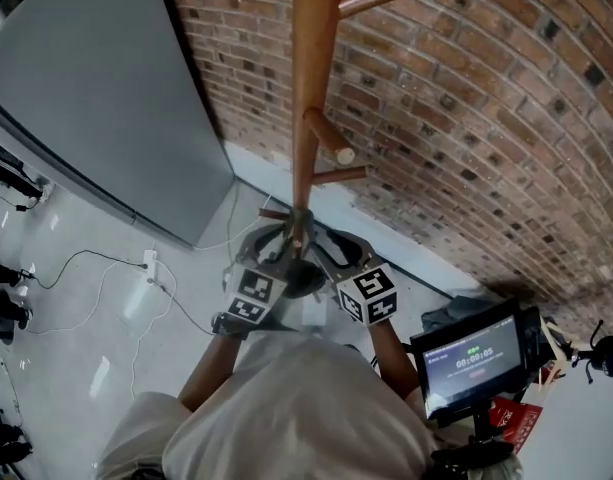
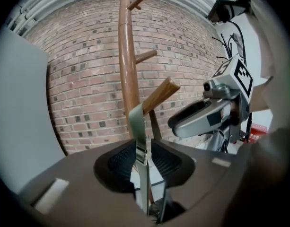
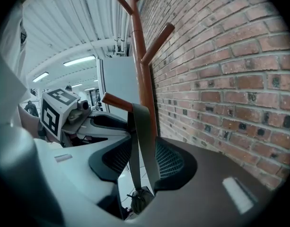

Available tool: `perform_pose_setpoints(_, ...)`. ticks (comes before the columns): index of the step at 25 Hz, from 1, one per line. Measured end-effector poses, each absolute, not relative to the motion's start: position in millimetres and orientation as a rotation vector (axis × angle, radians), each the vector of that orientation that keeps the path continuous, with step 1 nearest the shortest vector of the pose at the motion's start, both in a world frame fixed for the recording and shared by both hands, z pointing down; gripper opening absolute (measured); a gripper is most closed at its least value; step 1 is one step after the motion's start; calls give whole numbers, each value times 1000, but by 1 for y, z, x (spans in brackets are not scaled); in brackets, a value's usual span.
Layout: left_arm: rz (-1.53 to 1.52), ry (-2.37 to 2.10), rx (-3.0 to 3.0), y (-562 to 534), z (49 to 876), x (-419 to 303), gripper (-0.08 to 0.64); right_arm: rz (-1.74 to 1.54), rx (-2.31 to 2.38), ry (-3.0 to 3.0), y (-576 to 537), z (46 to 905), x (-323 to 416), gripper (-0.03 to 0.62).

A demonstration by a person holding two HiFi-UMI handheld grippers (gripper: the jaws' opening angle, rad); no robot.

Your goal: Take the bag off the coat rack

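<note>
Brick wall and pale floor frame the spot, with a grey panel leaning off to the left.

Nearest, the left gripper has its jaws part-way apart. The olive strap of the bag drops straight down through the gap, its buckle level with the ribbed pads. Neither pad visibly presses on it.

The right gripper sits close beside the left one, facing it across the pole. Its jaws are also part-way apart, with the doubled strap between them. The band lies along the pad nearer the wall, and I cannot tell whether that pad bears on it. Below those jaws hangs a small olive lump, apparently the top of the bag. The rest of the bag is out of sight.

A little further on, the strap loops over a short upward-slanting peg, so the bag hangs from the rack.

Beyond the peg rises the wooden coat rack, more bare pegs branching off higher up, close to the bricks.
</note>
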State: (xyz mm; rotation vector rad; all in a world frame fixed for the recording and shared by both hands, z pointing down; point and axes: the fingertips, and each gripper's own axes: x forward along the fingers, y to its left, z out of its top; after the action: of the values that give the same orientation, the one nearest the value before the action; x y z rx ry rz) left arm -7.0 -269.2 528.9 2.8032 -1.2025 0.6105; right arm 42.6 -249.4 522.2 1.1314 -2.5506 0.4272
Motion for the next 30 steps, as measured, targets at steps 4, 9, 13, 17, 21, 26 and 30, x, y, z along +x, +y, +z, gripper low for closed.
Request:
perform_pose_setpoints(4,605,-1202,2809,-273,536,-7,103,448,1112,-2530,-250,532,35,156)
perform_pose_setpoints(9,613,-1200,2786,-278,546,-9,110,462,1098,-2497,-254,545,32,156)
perform_pose_setpoints(13,603,-1189,2795,-280,547,-4,112,480,1098,-2508,-257,549,28,156)
perform_pose_setpoints(17,617,-1198,2786,-283,549,-4,112,477,1093,-2485,-262,558,25,155)
perform_pose_setpoints(21,635,-1218,2776,-284,549,-5,114,475,1090,-2457,-265,570,23,152)
perform_pose_setpoints(26,671,-1253,2761,-285,548,-6,124,462,1067,-2458,-269,575,17,149)
perform_pose_setpoints(30,672,-1236,2765,-287,548,-5,132,459,1063,-2462,-272,575,13,128)
